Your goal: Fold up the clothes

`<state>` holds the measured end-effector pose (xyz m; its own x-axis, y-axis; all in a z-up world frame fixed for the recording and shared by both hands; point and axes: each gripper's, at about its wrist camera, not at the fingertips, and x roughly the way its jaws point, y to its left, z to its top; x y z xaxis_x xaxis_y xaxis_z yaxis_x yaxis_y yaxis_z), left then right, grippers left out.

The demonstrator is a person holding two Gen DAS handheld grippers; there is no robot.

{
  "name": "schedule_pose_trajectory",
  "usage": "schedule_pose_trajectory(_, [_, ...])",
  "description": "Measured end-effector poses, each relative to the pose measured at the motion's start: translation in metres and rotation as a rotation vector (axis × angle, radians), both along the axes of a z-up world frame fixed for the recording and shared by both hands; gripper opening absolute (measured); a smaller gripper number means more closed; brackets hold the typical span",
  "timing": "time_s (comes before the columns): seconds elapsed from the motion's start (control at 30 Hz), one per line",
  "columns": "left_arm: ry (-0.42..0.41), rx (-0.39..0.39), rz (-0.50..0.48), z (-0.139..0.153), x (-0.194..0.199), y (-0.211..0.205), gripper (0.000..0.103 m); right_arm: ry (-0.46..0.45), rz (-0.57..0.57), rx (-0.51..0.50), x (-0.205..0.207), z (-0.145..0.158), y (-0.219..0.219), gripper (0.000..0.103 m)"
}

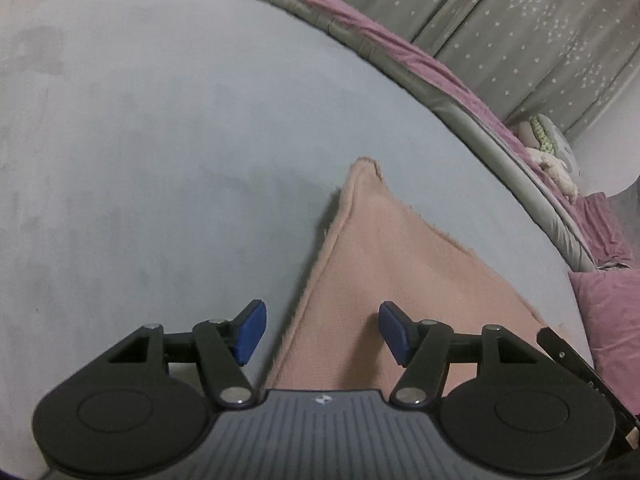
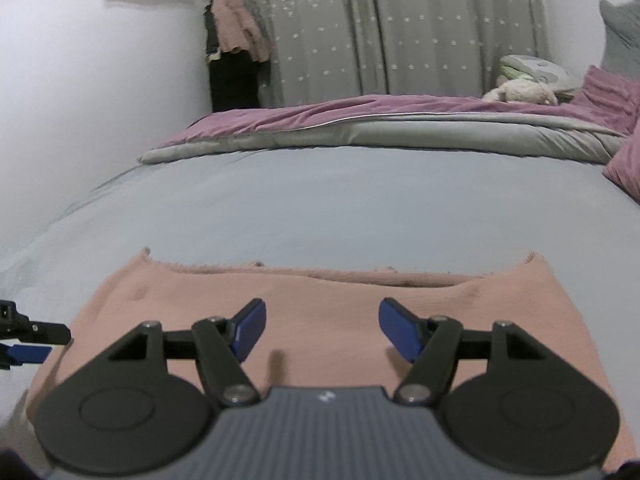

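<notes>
Here, both sets of jaws stand spread wide, nothing between the blue pads. Left gripper [image 1: 322,334]: its gap straddles the left edge of the pink garment [image 1: 384,280], right pad over cloth, left pad over bare sheet. Cannot tell whether the pads touch the fabric or hover just above it.

Right gripper [image 2: 322,330]: jaws equally spread, over the middle of the pink garment [image 2: 320,312]. 2 small shadows on the cloth at 6 o'clock of the gap suggest it hovers close, not pressing.

Garment: lies flat on the blue-grey bed sheet [image 2: 320,208], near the front edge of the bed. In the right wrist view its far edge at 12 o'clock shows a doubled layer with frayed trim, so it looks folded at least 1 time. In the left wrist view 1 corner points to 12 o'clock.

At 9 o'clock in the right wrist view, the left gripper's tip shows at the garment's edge.

Farther out: grey-and-purple duvet [image 2: 360,132] at 12 o'clock, star-print curtain [image 2: 400,32] behind, soft toy [image 2: 520,94] at 2 o'clock.

Step, by my reading: between folds, no grip taken. Next move calls for each gripper to settle on a near corner or edge, close on all layers, then lift and carry evenly.
</notes>
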<state>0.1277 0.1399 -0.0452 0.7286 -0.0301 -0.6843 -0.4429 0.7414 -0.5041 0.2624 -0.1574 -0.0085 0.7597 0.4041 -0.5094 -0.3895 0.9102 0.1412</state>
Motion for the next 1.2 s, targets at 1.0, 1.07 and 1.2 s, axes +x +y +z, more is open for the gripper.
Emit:
schedule_pose_trajectory(1.0, [-0.150, -0.078, 0.053, -0.016, 0.002, -0.017, 0.021, 0.147, 0.186, -0.054, -0.001, -0.022, 0.033, 0.028])
schedule_pose_trajectory(1.07, [-0.173, -0.053, 0.051, -0.006, 0.000, -0.021, 0.017, 0.163, 0.182, -0.037, 0.003, -0.033, 0.033, 0.028])
schedule_pose_trajectory(1.2, [-0.232, 0.012, 0.031, 0.020, 0.000, -0.034, 0.017, 0.160, 0.165, -0.036, 0.001, -0.033, 0.034, 0.028])
